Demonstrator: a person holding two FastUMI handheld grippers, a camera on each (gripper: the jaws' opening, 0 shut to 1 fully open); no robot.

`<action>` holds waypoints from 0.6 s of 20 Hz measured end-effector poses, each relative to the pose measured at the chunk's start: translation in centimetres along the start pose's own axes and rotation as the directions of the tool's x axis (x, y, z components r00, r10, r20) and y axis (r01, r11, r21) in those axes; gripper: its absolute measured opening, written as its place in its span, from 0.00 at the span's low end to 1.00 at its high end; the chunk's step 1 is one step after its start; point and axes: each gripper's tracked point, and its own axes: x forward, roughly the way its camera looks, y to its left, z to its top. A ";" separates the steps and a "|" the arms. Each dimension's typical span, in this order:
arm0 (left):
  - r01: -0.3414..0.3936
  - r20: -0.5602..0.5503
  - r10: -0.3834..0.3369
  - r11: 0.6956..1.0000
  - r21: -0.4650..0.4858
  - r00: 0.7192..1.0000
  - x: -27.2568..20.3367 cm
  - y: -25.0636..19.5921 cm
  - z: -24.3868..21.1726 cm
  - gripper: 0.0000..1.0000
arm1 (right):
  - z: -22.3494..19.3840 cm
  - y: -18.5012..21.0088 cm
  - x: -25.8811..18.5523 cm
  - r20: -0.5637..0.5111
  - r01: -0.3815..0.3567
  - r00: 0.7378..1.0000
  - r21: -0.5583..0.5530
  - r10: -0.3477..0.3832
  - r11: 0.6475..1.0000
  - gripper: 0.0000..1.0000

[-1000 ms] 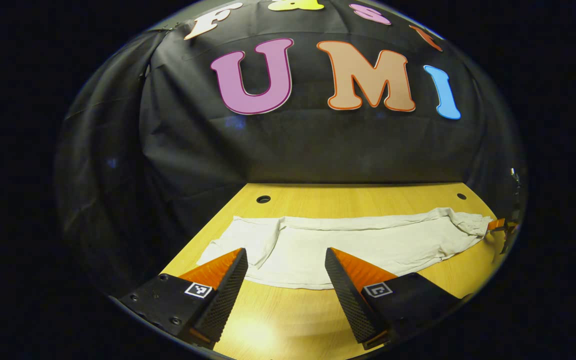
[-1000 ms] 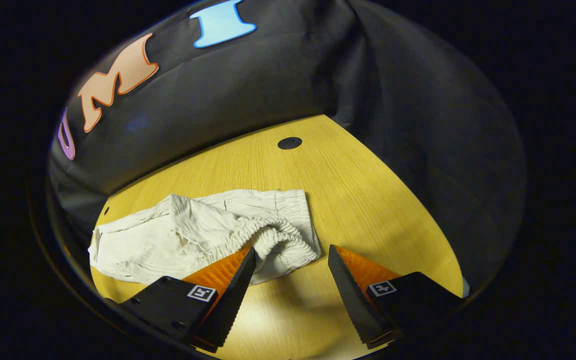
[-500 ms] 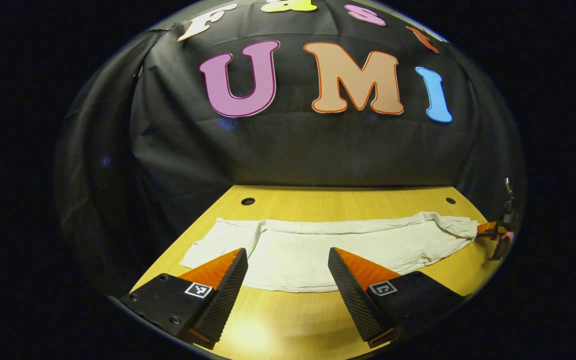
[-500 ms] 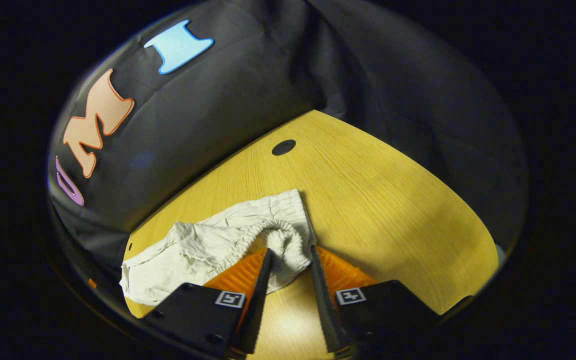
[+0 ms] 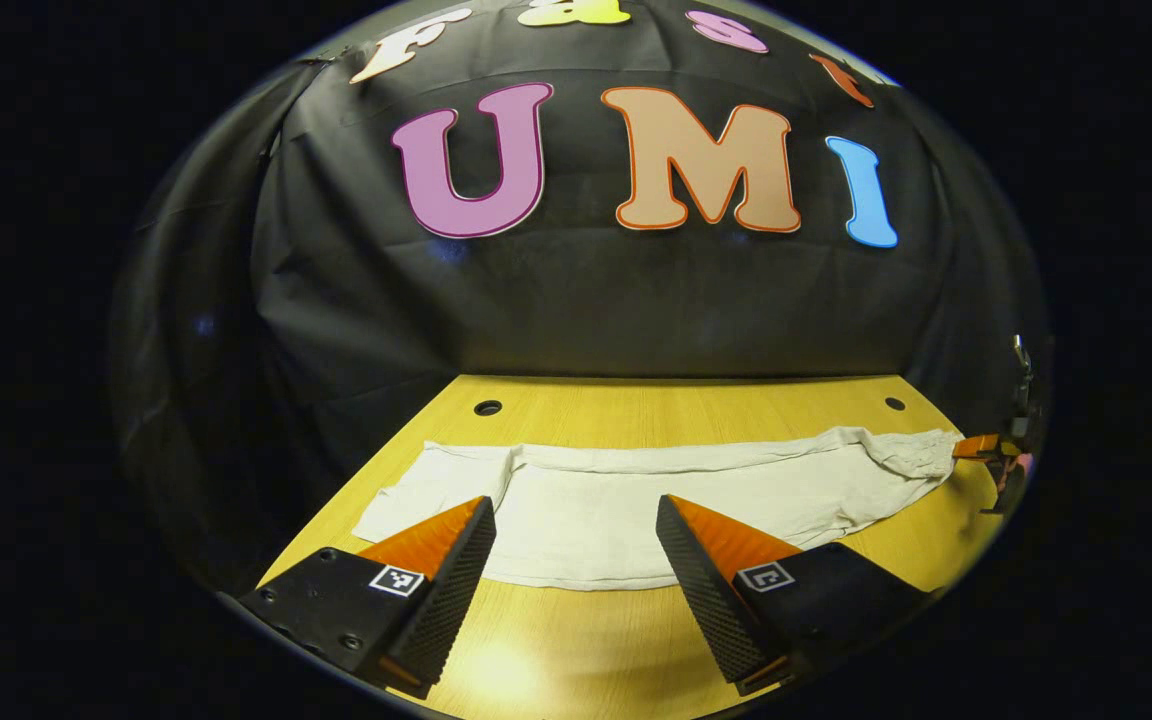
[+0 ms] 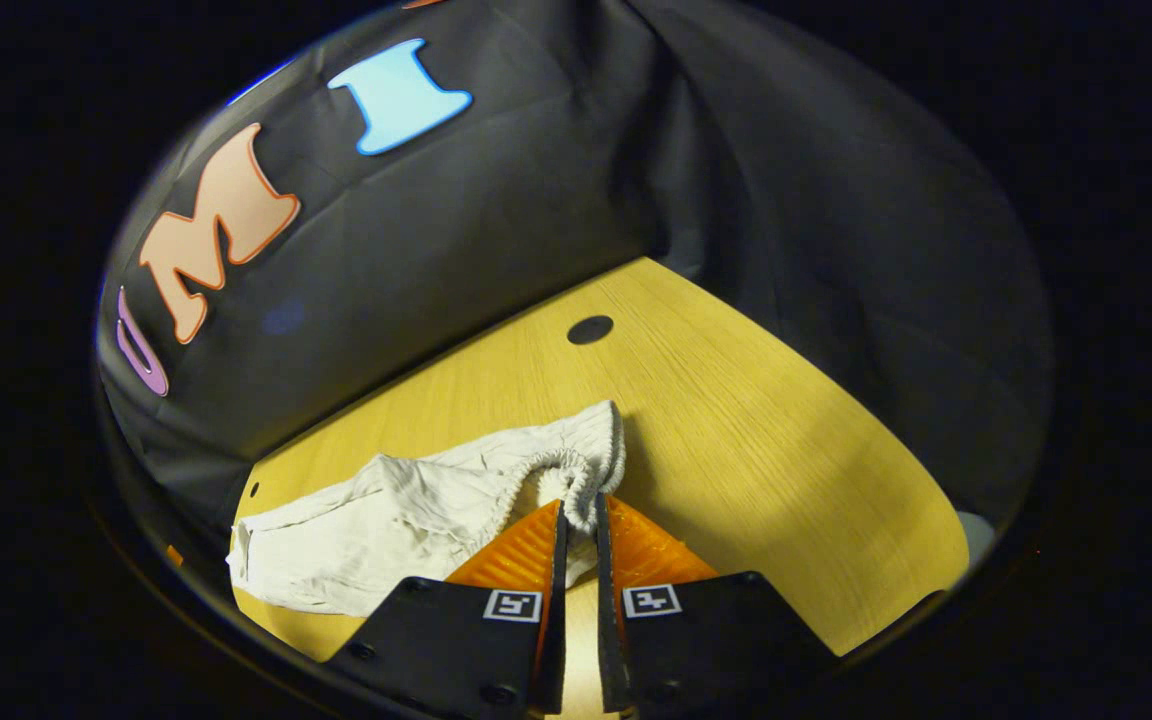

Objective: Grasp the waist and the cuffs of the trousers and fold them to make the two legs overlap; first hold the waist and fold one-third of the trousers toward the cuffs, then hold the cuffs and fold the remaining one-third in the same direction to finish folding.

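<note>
Two grippers, one garment. Trousers [image 5: 696,485] lie flat on the table [image 5: 636,400], long axis crosswise to the left gripper [image 5: 576,555], whose fingers are spread wide above the near hem, touching nothing. Right gripper [image 6: 576,520] is clamped on the elastic waist [image 6: 576,470]; cuffs lie leftward, nearer the left gripper, so the fold probably travels that way.

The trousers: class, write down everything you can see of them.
The trousers are off-white, of crumpled thin cloth, with a gathered elastic waist. They lie stretched out flat along the wooden table. The right tongs are shut on the waist, lifting it slightly. The left tongs hang open above the nearer leg.
</note>
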 end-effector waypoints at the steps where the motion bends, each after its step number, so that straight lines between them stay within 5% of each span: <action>1: 0.003 0.002 -0.003 1.000 -0.006 1.000 0.1 0.3 0.0 0.97 | 0.7 0.8 -1.0 0.019 -0.009 1.000 -0.002 0.009 1.000 0.16; 5: 0.024 0.017 -0.023 0.999 -0.022 1.000 0.5 2.3 0.2 0.97 | 2.9 5.3 -5.0 0.110 -0.038 0.993 -0.032 0.041 0.999 0.15; 12: 0.076 0.011 -0.075 0.995 -0.069 0.997 2.1 8.3 -0.2 0.97 | 3.5 19.6 -10.6 0.226 -0.094 0.965 -0.165 0.130 0.982 0.15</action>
